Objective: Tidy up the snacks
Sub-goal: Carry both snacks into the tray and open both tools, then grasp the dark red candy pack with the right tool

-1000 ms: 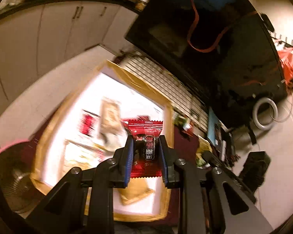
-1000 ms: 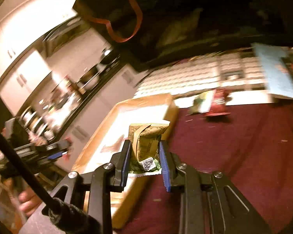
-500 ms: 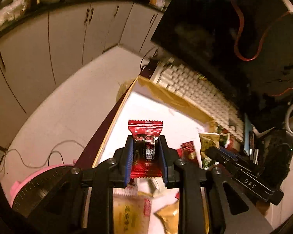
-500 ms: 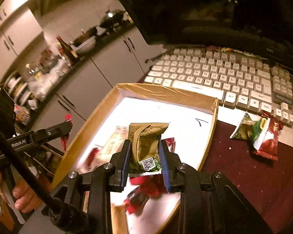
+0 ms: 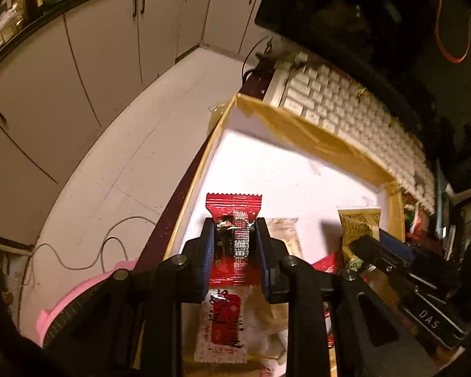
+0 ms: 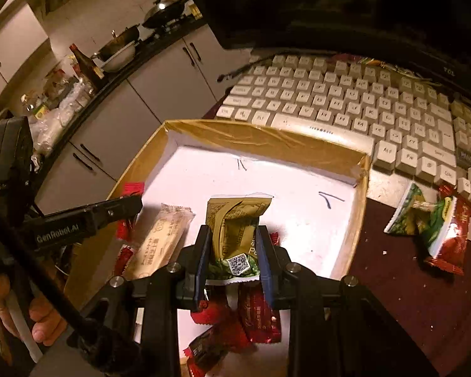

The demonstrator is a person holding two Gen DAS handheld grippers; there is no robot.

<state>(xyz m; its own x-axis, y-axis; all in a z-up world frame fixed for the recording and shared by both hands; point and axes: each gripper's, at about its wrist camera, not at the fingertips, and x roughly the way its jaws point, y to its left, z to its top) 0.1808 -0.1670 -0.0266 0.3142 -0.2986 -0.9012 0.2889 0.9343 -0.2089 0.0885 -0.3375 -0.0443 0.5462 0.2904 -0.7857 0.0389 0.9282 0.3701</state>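
My left gripper [image 5: 235,245] is shut on a red snack packet [image 5: 234,220] and holds it over the near left part of a shallow cardboard box [image 5: 314,138] with a white floor. My right gripper [image 6: 234,251] is shut on a gold-and-green snack packet [image 6: 235,220] above the same box [image 6: 267,135]. The box holds a beige wafer bar [image 6: 160,238] and several red packets [image 6: 254,314]. The right gripper and its gold packet [image 5: 359,223] show in the left wrist view. The left gripper's fingers [image 6: 116,210] show at the left in the right wrist view.
A white keyboard [image 6: 361,106] lies just behind the box. Two loose snack packets, green [image 6: 405,216] and red-green [image 6: 449,235], lie on the dark red tabletop [image 6: 408,298] right of the box. A dark monitor stands behind. Cabinets and floor lie beyond the table's left edge.
Both grippers have moved in over the box, each still holding its packet. The right one came from the box's outer edge to above its middle.
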